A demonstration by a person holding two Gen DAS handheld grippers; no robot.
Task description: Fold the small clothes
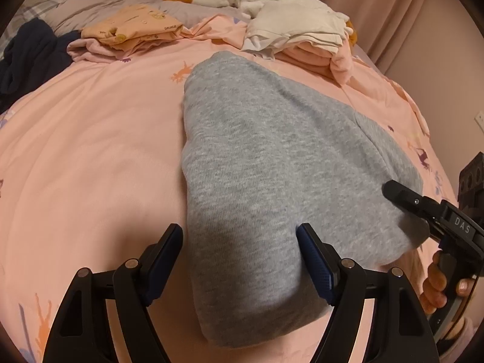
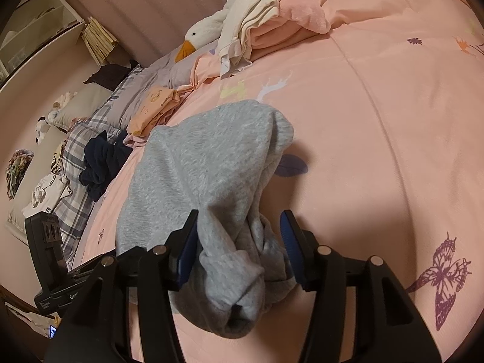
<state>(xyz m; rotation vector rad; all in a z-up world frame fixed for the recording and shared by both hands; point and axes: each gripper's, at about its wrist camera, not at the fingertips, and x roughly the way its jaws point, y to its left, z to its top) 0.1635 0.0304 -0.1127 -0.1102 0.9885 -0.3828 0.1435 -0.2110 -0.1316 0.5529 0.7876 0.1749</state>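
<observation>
Here, a grey garment lies folded on a pink bed, both grippers at its near end.
The left gripper stands with jaws wide apart, straddling the garment's near left corner without pinching it. The right gripper has a bunched end of the cloth between its jaws; the left pad touches it, the right stands just clear, so no firm grip. The frame's edge cuts off the gripper bodies.

Left gripper gapes wide, angled down. Right gripper is parted, gripped by a hand.
</observation>
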